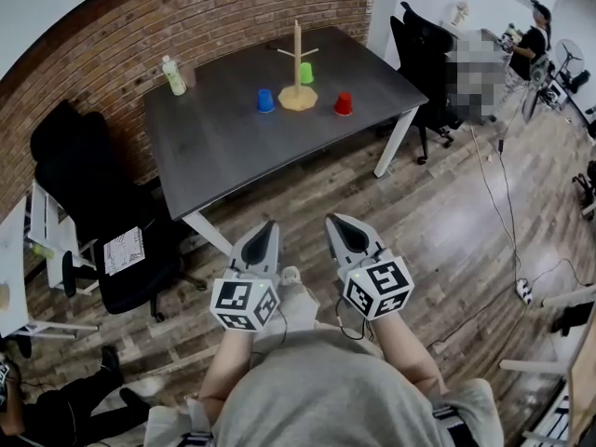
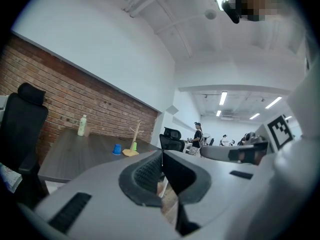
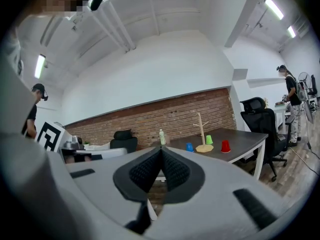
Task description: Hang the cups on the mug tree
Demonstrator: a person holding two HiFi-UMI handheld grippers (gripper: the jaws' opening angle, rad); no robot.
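A wooden mug tree stands on the dark table, far ahead of me. Around its base sit a blue cup, a green cup and a red cup, all upside down on the tabletop. My left gripper and right gripper hang side by side over the floor, well short of the table, both shut and empty. The right gripper view shows the mug tree with the red cup, blue cup and green cup. The left gripper view shows the tree and blue cup.
A bottle stands at the table's back left. Black office chairs sit left of the table and at its right end. A brick wall runs behind. A person stands at the far right; cables cross the wooden floor.
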